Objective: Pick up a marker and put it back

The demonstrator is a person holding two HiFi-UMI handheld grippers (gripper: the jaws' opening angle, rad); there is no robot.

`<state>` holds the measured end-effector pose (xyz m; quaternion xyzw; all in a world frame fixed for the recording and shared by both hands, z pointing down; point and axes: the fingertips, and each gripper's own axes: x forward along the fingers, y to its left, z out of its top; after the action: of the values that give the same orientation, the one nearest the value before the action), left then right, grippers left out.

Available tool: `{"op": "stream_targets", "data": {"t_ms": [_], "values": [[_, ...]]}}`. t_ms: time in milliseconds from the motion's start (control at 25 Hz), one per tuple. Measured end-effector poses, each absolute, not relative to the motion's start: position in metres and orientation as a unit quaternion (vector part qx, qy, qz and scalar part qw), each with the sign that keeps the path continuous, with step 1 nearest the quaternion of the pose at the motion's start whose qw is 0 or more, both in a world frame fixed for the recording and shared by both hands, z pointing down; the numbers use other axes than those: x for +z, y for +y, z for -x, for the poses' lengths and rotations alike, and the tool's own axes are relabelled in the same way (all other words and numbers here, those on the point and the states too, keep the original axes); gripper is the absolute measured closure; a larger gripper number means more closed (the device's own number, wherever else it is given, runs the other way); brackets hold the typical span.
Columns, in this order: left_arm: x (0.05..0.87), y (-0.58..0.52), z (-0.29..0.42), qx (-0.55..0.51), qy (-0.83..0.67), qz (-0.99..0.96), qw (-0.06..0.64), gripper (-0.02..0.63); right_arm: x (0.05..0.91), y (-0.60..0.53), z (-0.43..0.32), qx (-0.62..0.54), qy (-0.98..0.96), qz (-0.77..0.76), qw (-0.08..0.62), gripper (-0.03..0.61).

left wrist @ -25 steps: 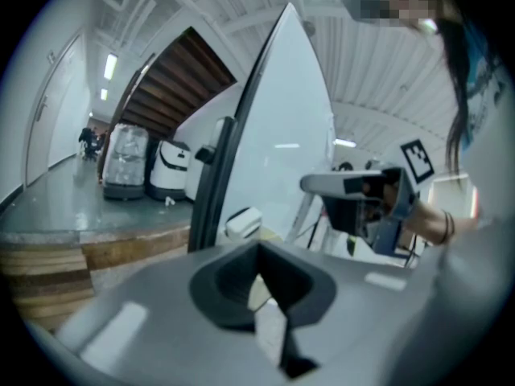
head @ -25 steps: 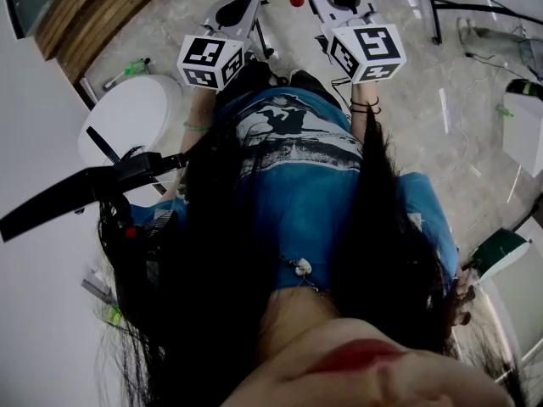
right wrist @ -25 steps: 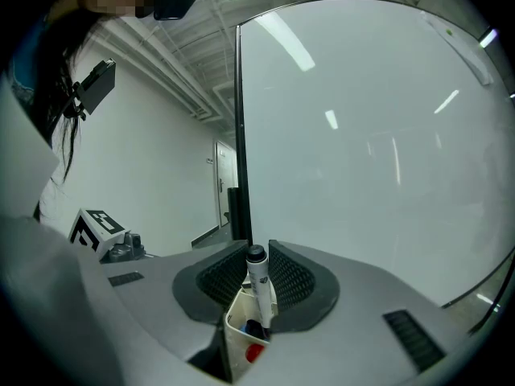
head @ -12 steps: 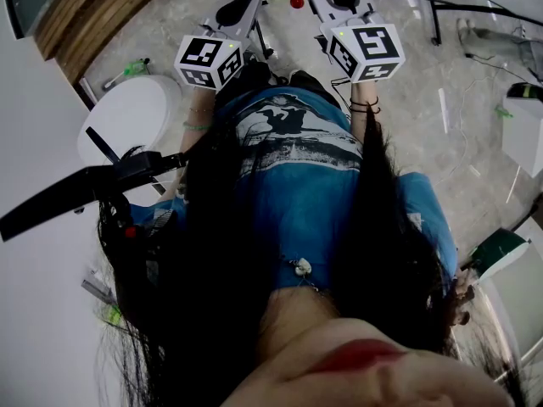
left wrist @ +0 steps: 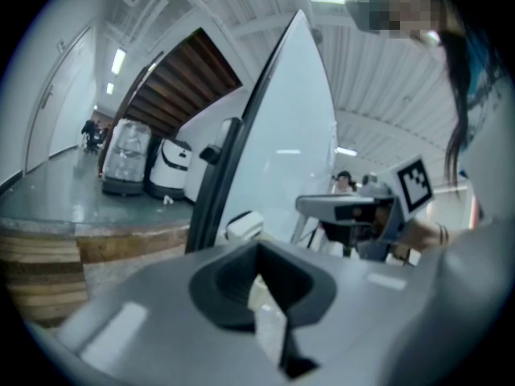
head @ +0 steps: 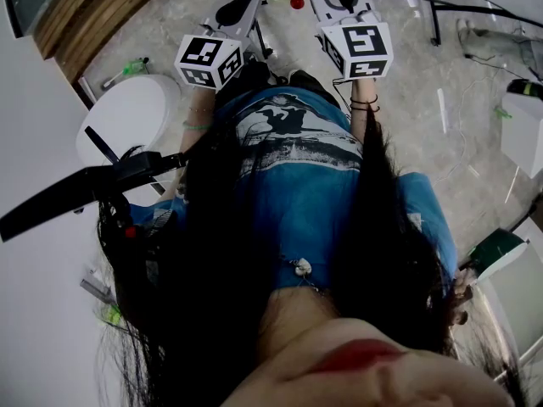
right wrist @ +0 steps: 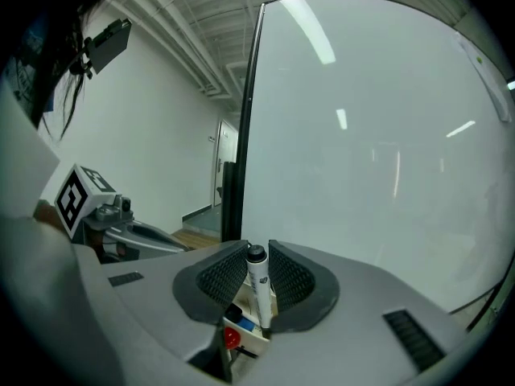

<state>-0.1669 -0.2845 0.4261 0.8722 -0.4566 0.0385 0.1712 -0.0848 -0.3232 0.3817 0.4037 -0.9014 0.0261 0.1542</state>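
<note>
The right gripper [right wrist: 257, 256] was closed on a white marker with a black cap [right wrist: 259, 292]. The marker stood almost upright between the two ribbed dark pads, cap upward, and both pads pressed on its barrel. Just below it was a small white box with a red knob and a blue part [right wrist: 235, 334].

The left gripper [left wrist: 257, 252] carried nothing. Its jaws seemed to meet at the tips, though the picture there was soft and a thin light slit showed lower down.

Before the right gripper rose a large glossy white panel [right wrist: 370, 151] in a thin black frame [right wrist: 245, 135]. Long ceiling lamps were reflected in the panel. To its left was a plain white wall [right wrist: 153, 127] under a ribbed white ceiling [right wrist: 193, 30].

In the head view the floor was grey mottled stone [head: 407, 83]. Brown wooden planks [head: 93, 7] lay at the upper left corner, and near them stood a round white seat [head: 127, 117]. The person wore a blue printed shirt [head: 297, 168] and held both grippers forward over this floor.
</note>
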Motion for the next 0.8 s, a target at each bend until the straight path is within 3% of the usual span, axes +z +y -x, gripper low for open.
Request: {"op": "stream_targets", "data": {"t_ms": [360, 800], "values": [[0.432, -0.283, 0.171, 0.040, -0.463, -0.868, 0.175, 0.623, 0.429, -0.324, 0.100, 0.028, -0.902, -0.376, 0.211, 0.494], [0.434, -0.284, 0.175, 0.042, -0.468, -0.865, 0.177, 0.623, 0.446, -0.323, 0.124, 0.024, -0.910, -0.343, 0.230, 0.492]]}}
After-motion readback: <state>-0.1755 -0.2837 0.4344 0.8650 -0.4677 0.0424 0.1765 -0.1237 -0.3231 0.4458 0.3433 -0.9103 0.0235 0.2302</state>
